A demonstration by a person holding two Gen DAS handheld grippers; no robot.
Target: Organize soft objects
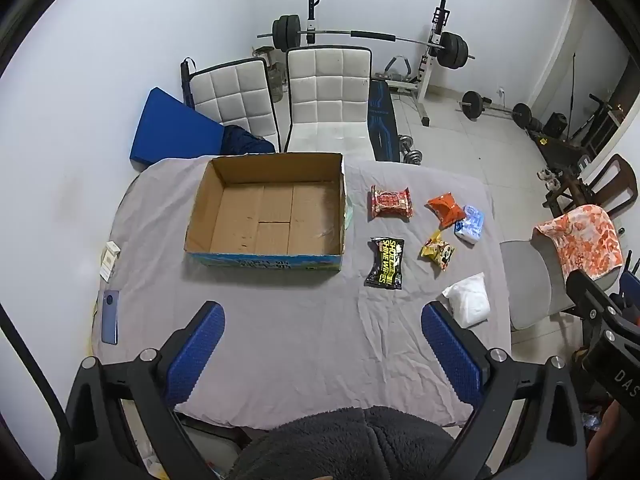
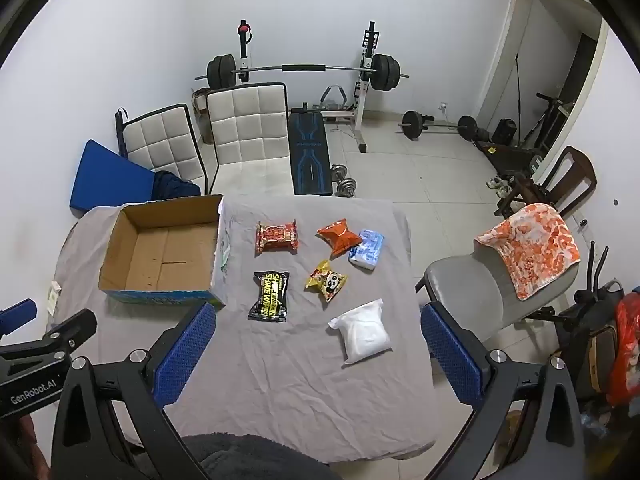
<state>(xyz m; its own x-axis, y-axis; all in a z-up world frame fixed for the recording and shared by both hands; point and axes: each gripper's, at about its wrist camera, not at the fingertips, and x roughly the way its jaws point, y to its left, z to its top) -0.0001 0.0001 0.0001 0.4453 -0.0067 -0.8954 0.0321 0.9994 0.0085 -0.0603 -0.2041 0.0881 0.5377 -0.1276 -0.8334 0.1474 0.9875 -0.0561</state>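
Cardboard box (image 1: 264, 216) is sitting empty at centre frame; six soft packets are lying right of it. I'm hovering both grippers spread wide, empty, likely reaching next for the white pouch (image 2: 366, 332).

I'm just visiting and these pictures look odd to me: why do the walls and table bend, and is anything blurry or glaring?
Left wrist view: fisheye bending curves the table edge and walls, dark corners ring the frame; light is soft and even, the cardboard box is sharp. Right wrist view: same bulge, the doorway leans; the white packet looks slightly washed out; the right tongs stay sharp.
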